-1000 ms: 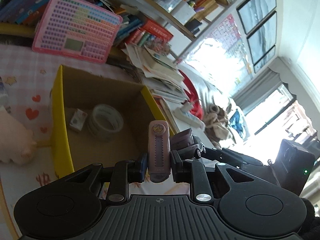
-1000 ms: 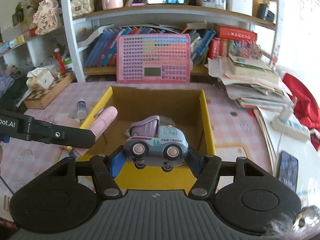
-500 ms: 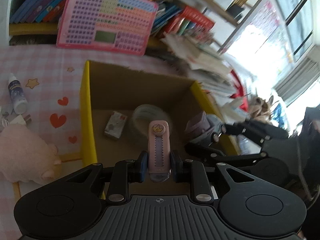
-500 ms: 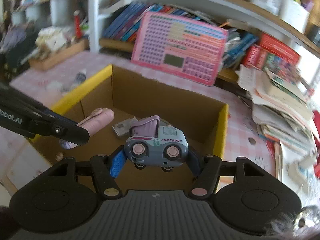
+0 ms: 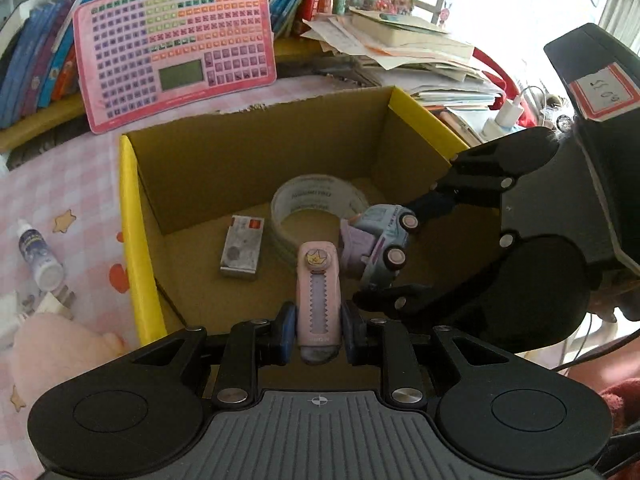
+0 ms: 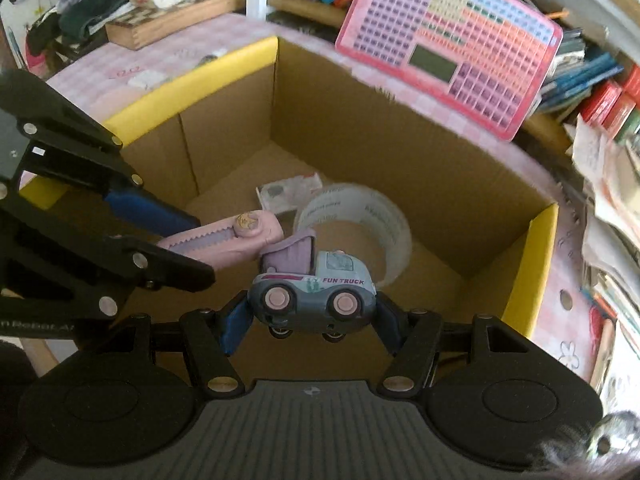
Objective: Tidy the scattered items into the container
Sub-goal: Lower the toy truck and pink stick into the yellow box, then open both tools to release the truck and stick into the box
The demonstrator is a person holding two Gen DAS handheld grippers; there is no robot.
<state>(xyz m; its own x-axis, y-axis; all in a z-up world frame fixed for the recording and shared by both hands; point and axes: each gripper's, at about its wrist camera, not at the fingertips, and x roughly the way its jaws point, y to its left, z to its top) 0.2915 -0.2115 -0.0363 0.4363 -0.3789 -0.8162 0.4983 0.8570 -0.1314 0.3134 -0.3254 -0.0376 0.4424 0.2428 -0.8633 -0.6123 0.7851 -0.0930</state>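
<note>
Fingers (image 5: 286, 330) of both grippers inside box (image 5: 132, 216), clamping toys.

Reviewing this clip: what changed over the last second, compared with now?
Both claws came forward over the rim and now hang inside the cardboard box. The left claw stays shut on the pink utility knife, the right claw on the toy truck. Nothing was released. The tape roll and small packet lie where they were.

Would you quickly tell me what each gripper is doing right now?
Left gripper: closed on the pink cutter, over the box.
Right gripper: closed on the toy truck, over the box.
</note>
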